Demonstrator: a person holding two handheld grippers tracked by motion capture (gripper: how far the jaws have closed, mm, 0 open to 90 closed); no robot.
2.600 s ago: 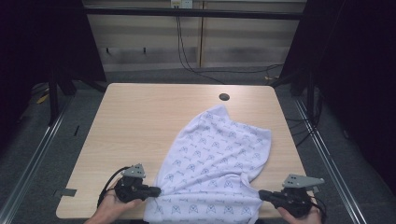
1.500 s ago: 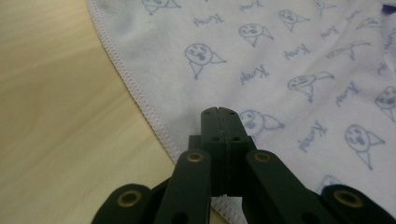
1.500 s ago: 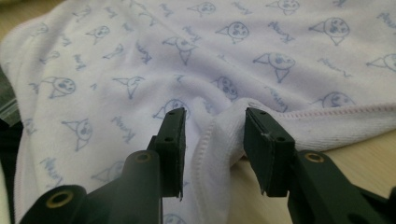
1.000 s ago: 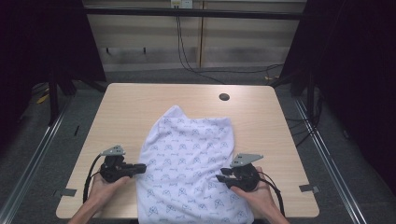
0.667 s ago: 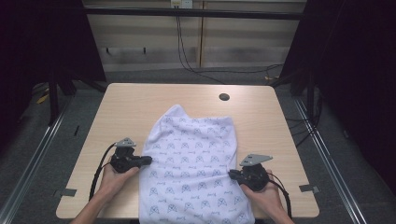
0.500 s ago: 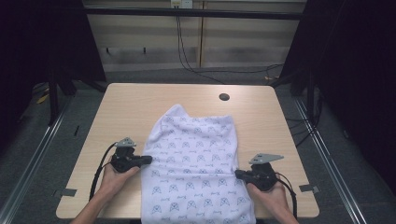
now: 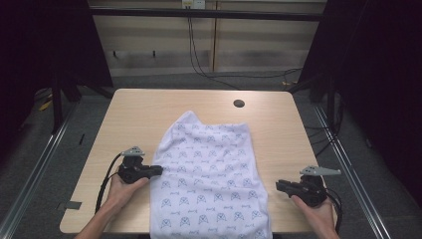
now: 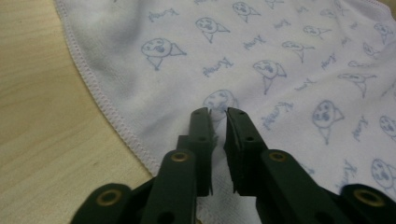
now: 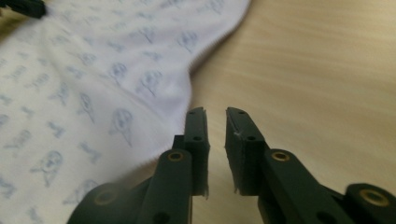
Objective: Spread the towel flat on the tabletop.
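A white cloth (image 7: 209,174) printed with small blue figures lies spread flat on a light wooden table (image 7: 149,114). It sits at the middle of the near half, and its near edge runs off the bottom of the high view. Its far end comes to a small peak at the left corner. Since half a second ago, the cloth has kept nearly the same outline and place.

The left gripper (image 7: 154,170) rests at the cloth's left edge, held in the person's left hand (image 7: 122,189). In the left gripper view its two black jaws sit over the printed fabric (image 8: 280,70), just inside the stitched hem, with a narrow gap between them. No fold of cloth is seen between the tips. This gripper is in about the same spot as before.

The right gripper (image 7: 279,185) has moved outward, away from the cloth, compared with half a second ago. It now lies on bare wood beside the cloth's right edge, held in the right hand (image 7: 316,211). In the right gripper view its jaws (image 9: 215,116) stand slightly parted with nothing between them, and the cloth's edge (image 9: 93,93) lies just to their left.

A small dark round hole (image 7: 239,103) sits in the tabletop beyond the cloth, well apart from it.
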